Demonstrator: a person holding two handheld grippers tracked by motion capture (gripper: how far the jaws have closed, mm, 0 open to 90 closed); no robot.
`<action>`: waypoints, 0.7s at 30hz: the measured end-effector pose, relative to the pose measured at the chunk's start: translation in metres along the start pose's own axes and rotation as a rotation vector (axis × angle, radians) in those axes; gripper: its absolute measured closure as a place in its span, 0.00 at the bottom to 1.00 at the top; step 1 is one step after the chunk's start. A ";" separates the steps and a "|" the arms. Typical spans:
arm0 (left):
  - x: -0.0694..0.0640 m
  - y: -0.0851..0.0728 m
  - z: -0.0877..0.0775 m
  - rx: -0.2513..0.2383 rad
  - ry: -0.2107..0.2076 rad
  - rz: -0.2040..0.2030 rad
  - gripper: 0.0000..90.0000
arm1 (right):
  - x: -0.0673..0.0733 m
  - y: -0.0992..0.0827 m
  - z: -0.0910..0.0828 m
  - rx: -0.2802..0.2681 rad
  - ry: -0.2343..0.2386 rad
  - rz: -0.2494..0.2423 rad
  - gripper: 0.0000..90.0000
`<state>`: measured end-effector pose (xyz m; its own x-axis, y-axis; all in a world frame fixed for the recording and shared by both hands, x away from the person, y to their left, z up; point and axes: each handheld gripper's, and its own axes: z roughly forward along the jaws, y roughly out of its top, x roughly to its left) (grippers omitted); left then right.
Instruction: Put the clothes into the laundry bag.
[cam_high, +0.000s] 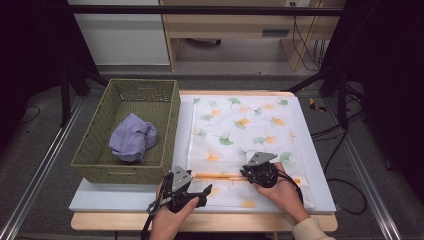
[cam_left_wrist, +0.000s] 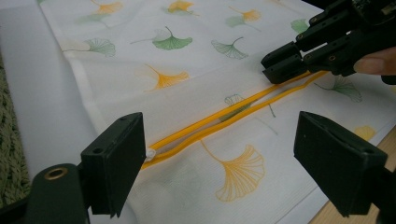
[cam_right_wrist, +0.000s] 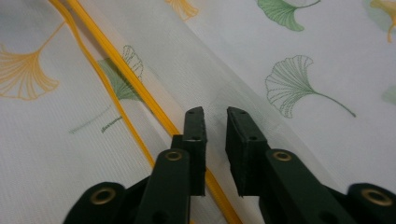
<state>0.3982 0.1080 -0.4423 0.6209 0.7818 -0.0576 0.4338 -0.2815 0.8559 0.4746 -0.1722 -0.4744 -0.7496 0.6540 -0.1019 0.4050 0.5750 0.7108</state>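
A white mesh bag (cam_high: 240, 125) printed with green and orange leaves lies flat on the white board. Its yellow zipper (cam_high: 225, 176) runs across near the front edge and stands parted. My left gripper (cam_high: 206, 195) hovers at the zipper's left end with its jaws wide open; in the left gripper view (cam_left_wrist: 224, 130) the zipper (cam_left_wrist: 224, 119) and its small white pull (cam_left_wrist: 150, 153) lie between them, untouched. My right gripper (cam_high: 245, 174) points down at the zipper farther right. In the right gripper view (cam_right_wrist: 215, 114) a narrow gap is left between the jaws, over the fabric just beside the zipper (cam_right_wrist: 116, 74).
A green woven basket (cam_high: 95, 150) stands left of the bag and holds a crumpled lavender cloth (cam_high: 132, 137). The white board (cam_high: 312, 165) rests on a wooden table whose front edge (cam_high: 100, 222) is close to my hands. Beyond the table is a floor with cables.
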 end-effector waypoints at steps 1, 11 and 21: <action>0.000 0.000 0.000 0.000 0.002 0.000 0.18 | 0.000 0.000 0.000 0.000 0.000 0.000 0.83; 0.002 0.001 -0.002 -0.005 0.003 -0.003 0.18 | -0.004 -0.005 -0.002 0.013 0.002 0.033 0.58; 0.002 0.000 -0.002 -0.001 0.006 -0.004 0.18 | -0.013 -0.007 0.001 0.016 0.014 0.092 0.93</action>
<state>0.3978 0.1110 -0.4416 0.6152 0.7862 -0.0582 0.4355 -0.2774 0.8564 0.4818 -0.1845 -0.4784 -0.7163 0.6973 -0.0272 0.4805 0.5211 0.7054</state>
